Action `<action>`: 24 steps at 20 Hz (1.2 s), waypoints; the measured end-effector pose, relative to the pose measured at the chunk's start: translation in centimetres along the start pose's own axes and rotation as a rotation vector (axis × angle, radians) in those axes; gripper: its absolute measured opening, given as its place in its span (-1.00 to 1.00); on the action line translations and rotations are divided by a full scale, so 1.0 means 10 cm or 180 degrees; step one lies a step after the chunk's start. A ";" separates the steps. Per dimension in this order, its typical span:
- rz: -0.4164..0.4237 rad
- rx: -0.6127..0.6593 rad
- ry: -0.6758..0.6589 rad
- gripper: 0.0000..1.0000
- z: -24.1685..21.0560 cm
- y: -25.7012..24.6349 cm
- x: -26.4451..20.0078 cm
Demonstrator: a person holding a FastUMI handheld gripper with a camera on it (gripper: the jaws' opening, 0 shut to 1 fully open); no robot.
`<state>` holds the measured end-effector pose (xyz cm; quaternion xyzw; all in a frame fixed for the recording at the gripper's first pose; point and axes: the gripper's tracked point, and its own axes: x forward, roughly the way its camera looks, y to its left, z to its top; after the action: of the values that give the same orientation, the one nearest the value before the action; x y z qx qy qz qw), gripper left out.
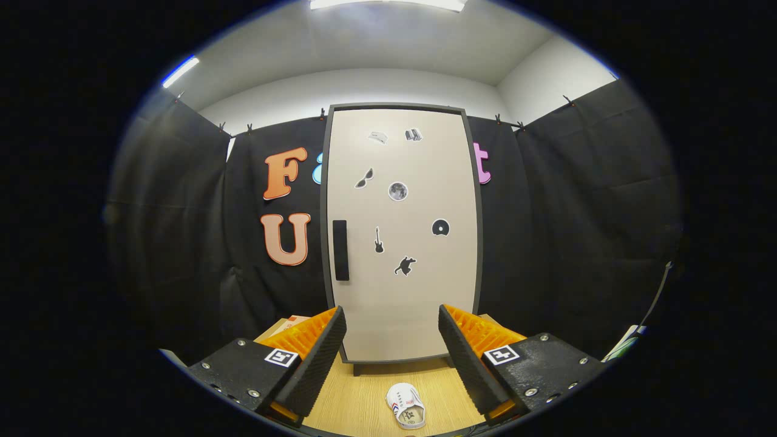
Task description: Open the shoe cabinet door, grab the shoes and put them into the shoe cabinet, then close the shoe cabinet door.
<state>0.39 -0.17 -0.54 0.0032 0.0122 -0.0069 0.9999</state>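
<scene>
Booth room: pale ceiling with lit light panels [388,3], pale upper walls, black cloth wall [576,230] hung by clips all around. Wood-grain tabletop [358,400] runs from the fingers up to the cabinet foot.

Shoe cabinet [400,233] stands upright at the back of the wood surface, straight ahead of the gripper, against the black cloth. Its door is shut: beige panel in a dark frame, with a dark vertical handle [340,250] on the door's left edge about mid-height. Small stickers are scattered over the door, among them sunglasses, a round moon-like disc, a guitar, a disc shape and a dark animal shape. Cabinet base sits on short dark feet on the wood.

Gripper [391,340] is open, fingers wide apart, nothing between the pads, touching nothing. Fingertips frame the lower part of the cabinet door.

Shoe [406,405]: one small white shoe with red and blue stripes on its side, lying on the wood between the two fingers, low, near their bases, well short of the cabinet. Apart from both fingers, slightly nearer the right one. The opening faces up.

A cardboard-coloured edge [290,321] shows behind the left finger, beside the cabinet.
</scene>
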 end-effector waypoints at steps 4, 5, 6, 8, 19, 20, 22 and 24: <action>0.0020 -0.0014 0.0034 0.91 -0.02 0.00 0.02; 0.0030 -0.0030 0.0056 0.91 -0.05 0.00 0.02; 0.0039 -0.0046 0.0086 0.91 -0.07 0.01 0.04; 0.0060 -0.0058 0.0131 0.91 -0.14 0.02 0.08; 0.0212 -0.0074 0.0106 0.92 -0.15 0.45 0.61; 0.0236 -0.0067 0.0092 0.91 -0.14 0.52 0.74; 0.0271 -0.0087 0.0070 0.91 -0.11 0.67 1.00; 0.0312 -0.0112 0.0046 0.91 -0.08 0.80 1.26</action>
<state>13.06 7.67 -1.55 -0.0137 0.0194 0.0423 0.9988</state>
